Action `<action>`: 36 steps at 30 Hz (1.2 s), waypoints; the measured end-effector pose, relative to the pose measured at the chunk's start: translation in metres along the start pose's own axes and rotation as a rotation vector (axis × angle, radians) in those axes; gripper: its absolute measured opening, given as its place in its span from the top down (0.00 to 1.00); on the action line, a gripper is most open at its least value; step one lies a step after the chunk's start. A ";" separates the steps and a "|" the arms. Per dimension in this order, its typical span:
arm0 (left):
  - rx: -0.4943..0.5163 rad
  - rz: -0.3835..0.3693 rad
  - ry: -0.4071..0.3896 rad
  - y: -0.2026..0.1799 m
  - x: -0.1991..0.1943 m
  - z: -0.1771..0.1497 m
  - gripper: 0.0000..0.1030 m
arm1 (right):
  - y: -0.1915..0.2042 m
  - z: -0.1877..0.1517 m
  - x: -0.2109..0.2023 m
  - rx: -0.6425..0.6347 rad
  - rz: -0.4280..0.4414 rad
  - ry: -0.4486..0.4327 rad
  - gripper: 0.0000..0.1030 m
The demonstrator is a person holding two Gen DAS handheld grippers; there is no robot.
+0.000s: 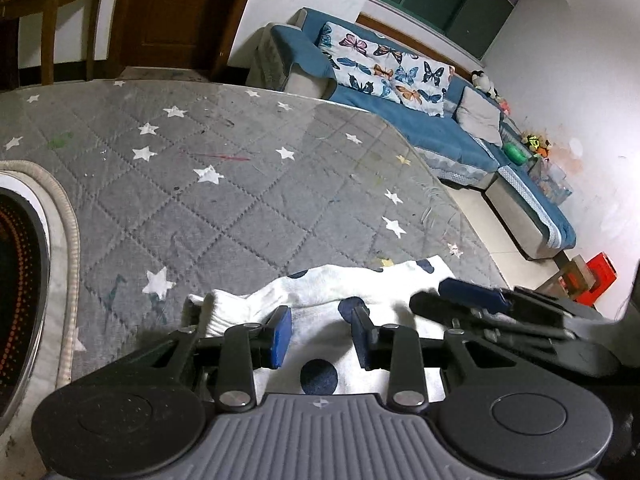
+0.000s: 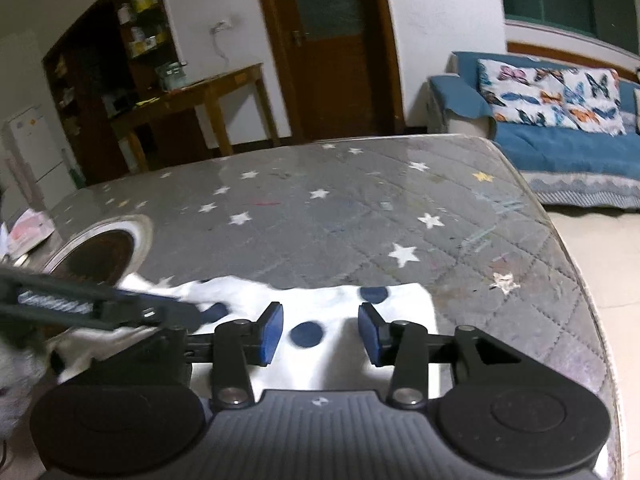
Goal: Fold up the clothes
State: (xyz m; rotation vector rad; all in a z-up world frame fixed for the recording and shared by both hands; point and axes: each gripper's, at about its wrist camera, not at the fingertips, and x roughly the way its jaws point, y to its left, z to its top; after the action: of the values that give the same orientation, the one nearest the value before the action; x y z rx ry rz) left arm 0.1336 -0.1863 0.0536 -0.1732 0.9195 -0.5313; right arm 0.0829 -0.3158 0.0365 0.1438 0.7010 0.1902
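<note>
Left gripper [image 2: 192, 312] smeared; garment's [image 2: 328, 308] near edge hidden, perhaps bunched.

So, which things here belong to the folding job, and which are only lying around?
For the job:
- white garment with dark dots
- left gripper
- right gripper

Lying about:
- round metal-rimmed object
- papers
- butterfly cushion

One garment [image 1: 352, 292], two tongs [image 1: 322, 336] [image 2: 320, 334], one sofa [image 1: 424, 128], one door [image 2: 328, 44].

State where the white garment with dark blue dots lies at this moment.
The white dotted garment lies at the near edge of the grey star-patterned table cover, beneath both open claws, right of the round recess.
</note>
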 end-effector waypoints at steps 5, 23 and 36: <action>0.004 0.010 -0.003 -0.001 0.000 -0.001 0.66 | 0.020 -0.016 -0.012 -0.044 0.051 0.019 0.59; 0.046 0.058 -0.027 -0.007 0.001 -0.009 0.64 | 0.064 -0.078 -0.069 -0.189 0.064 0.029 0.58; 0.143 0.095 -0.081 -0.020 -0.013 -0.021 0.58 | 0.033 -0.082 -0.082 -0.088 -0.018 0.002 0.55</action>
State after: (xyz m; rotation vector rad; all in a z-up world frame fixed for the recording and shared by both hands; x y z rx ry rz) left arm 0.1036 -0.1951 0.0578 -0.0216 0.8041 -0.4963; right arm -0.0358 -0.2965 0.0320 0.0527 0.6943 0.2037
